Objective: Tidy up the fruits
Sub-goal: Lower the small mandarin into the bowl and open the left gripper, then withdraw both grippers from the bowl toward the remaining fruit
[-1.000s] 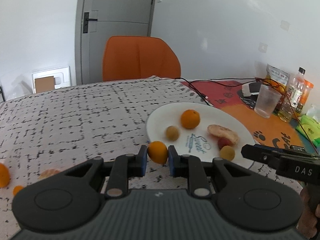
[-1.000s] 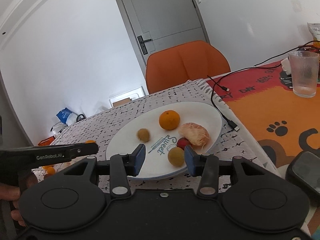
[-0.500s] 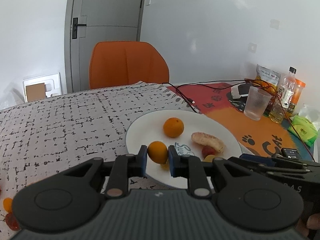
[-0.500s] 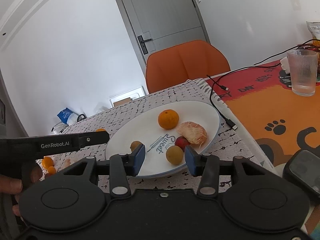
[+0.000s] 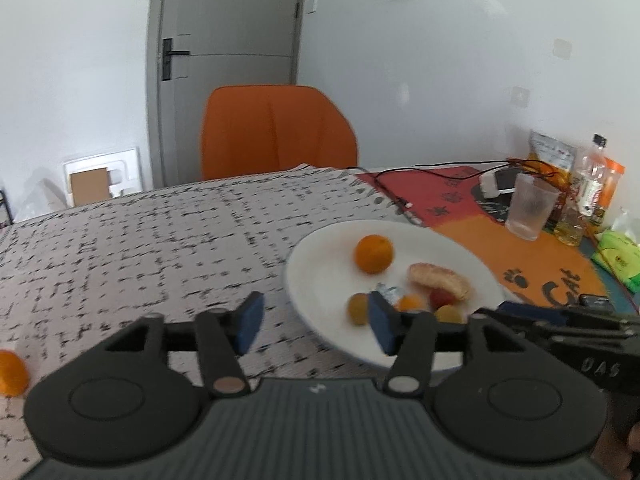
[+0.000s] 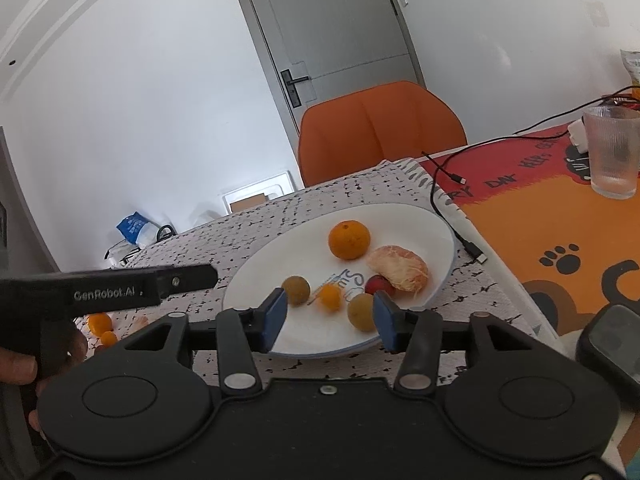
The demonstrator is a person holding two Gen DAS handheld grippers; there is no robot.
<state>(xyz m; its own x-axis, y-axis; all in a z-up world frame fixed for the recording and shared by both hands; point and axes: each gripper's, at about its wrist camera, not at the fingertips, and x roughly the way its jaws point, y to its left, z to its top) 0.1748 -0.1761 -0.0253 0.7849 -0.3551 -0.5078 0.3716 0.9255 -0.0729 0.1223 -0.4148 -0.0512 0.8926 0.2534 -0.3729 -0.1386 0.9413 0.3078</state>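
Observation:
A white plate (image 5: pixel 316 264) (image 6: pixel 424 224) on the patterned tablecloth holds an orange (image 5: pixel 373 253) (image 6: pixel 349 239), a peeled citrus (image 5: pixel 438 280) (image 6: pixel 397 267), a red fruit (image 6: pixel 378 284), two yellow-brown fruits (image 6: pixel 296 289) (image 6: pixel 361 311) and a small orange fruit (image 5: pixel 411 303) (image 6: pixel 329 296). My left gripper (image 5: pixel 314 322) is open and empty at the plate's near left rim. My right gripper (image 6: pixel 327 316) is open and empty above the plate's near edge.
More orange fruits lie on the cloth at far left (image 5: pixel 12 372) (image 6: pixel 100 323). A glass (image 5: pixel 530 210) (image 6: pixel 614 150), bottles (image 5: pixel 592 184), a cable (image 6: pixel 456 216) and a phone (image 6: pixel 612 344) are on the orange mat at right. An orange chair (image 5: pixel 276 132) stands behind the table.
My left gripper has opened and let go of the small orange fruit, which now lies on the plate. The left gripper has drawn back leftward. The right gripper has barely moved.

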